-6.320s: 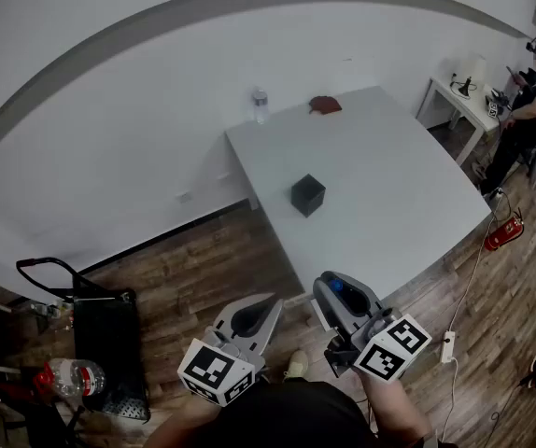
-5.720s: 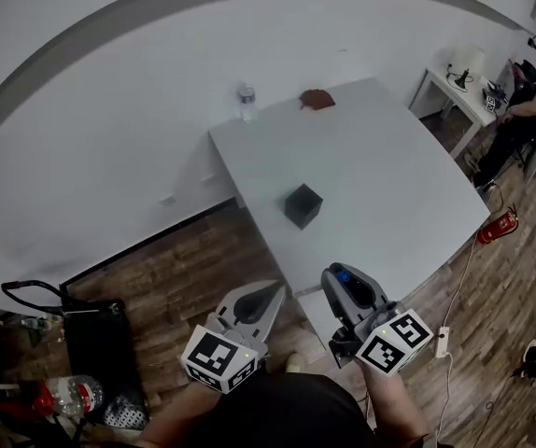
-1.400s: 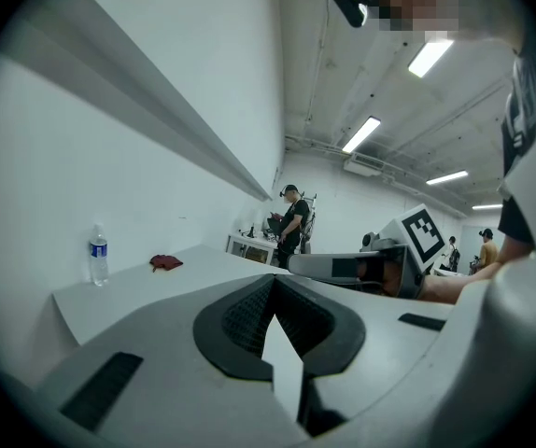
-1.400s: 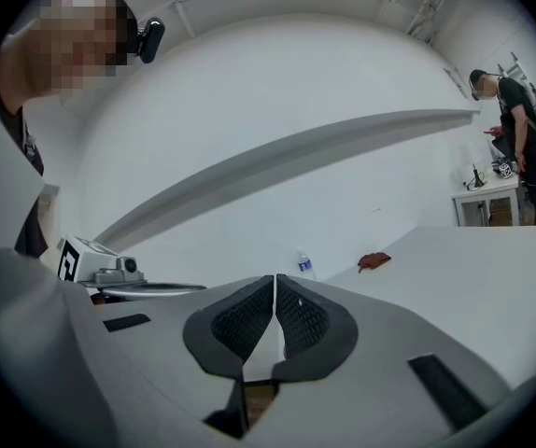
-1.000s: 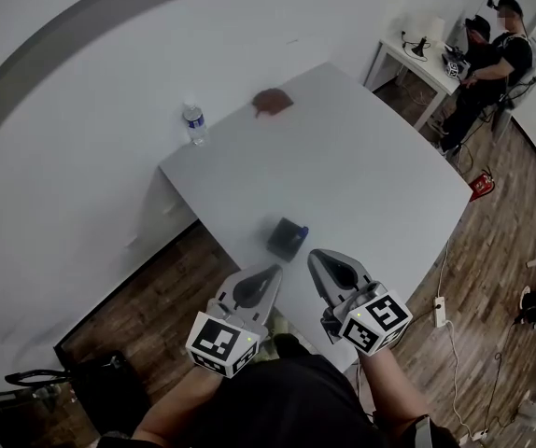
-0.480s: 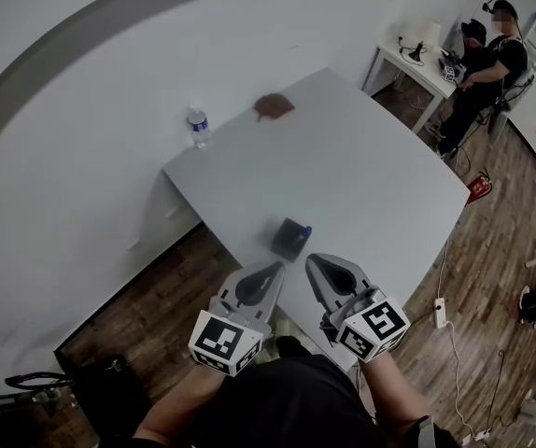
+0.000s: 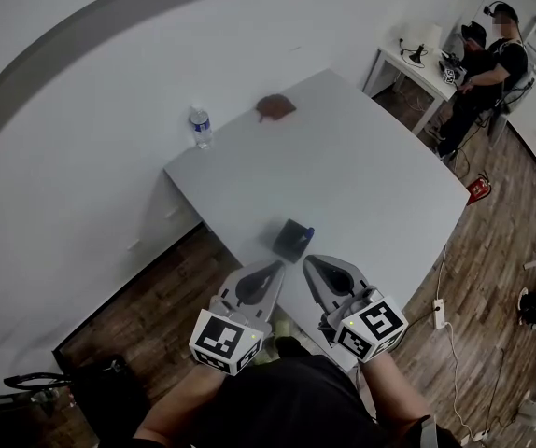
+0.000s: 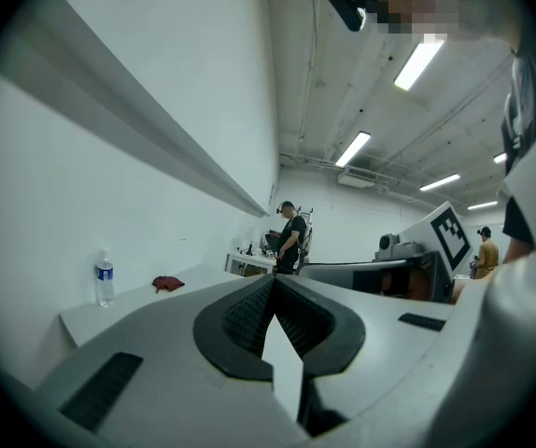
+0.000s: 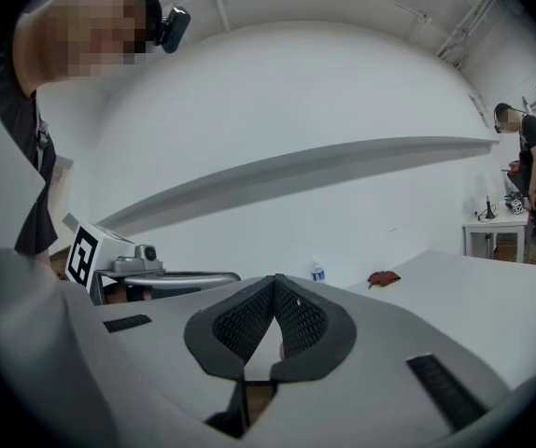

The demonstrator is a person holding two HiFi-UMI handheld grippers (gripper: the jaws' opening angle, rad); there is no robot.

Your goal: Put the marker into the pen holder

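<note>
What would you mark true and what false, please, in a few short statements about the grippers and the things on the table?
1. The pen holder stands near the edge of the table closest to the person. True.
2. The right gripper holds the marker. False: its jaws meet on nothing, and the marker's blue tip pokes from the pen holder.
3. A water bottle stands upright near a far corner of the table. True.
4. The left gripper is wide open. False: its jaws meet at the tips, with nothing between them.
</note>
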